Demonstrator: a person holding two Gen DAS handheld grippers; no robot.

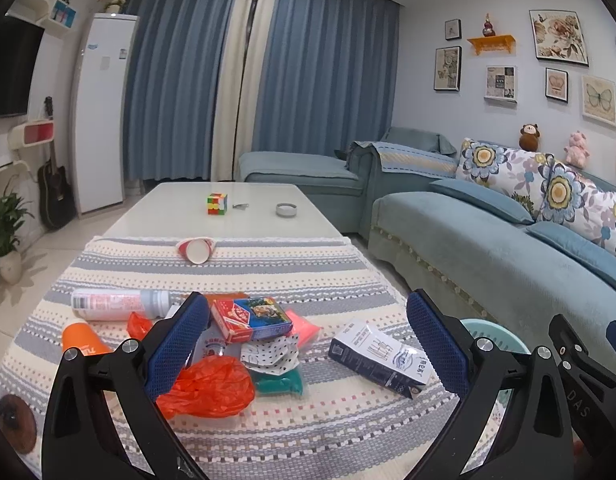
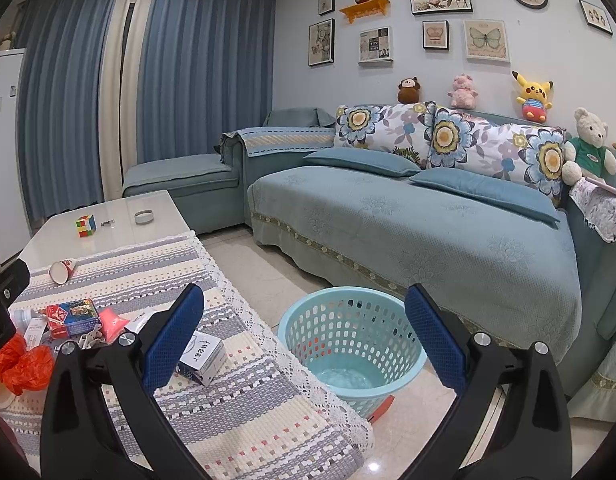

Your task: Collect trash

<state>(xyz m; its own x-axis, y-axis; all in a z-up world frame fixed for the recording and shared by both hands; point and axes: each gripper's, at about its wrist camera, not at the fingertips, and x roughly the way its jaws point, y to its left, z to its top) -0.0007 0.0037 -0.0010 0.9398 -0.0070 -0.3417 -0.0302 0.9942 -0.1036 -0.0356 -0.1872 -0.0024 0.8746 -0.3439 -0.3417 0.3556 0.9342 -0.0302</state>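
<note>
the trash sits in a loose heap on the striped cloth (image 1: 268,272) covering the near end of the table (image 1: 176,204): a crumpled orange plastic bag (image 1: 212,388), a red-and-blue carton (image 1: 250,318) resting on top of the pile, a white bottle (image 1: 116,304) lying on its side, an orange cup (image 1: 82,338) at the left, and a white-and-navy box (image 1: 381,360) a little apart to the right. a paper cup (image 1: 196,249) lies tipped over farther back, well apart from the heap. the left gripper (image 1: 308,348) hangs over the pile with its jaws spread wide, holding nothing. the right gripper (image 2: 304,332) is also spread and empty (its left pad overlaps the box in its view). a pale blue basket (image 2: 347,344) stands on the floor just beside the table, between it and the sofa (image 2: 407,216). a puzzle cube (image 1: 217,203) sits on the bare far end.
</note>
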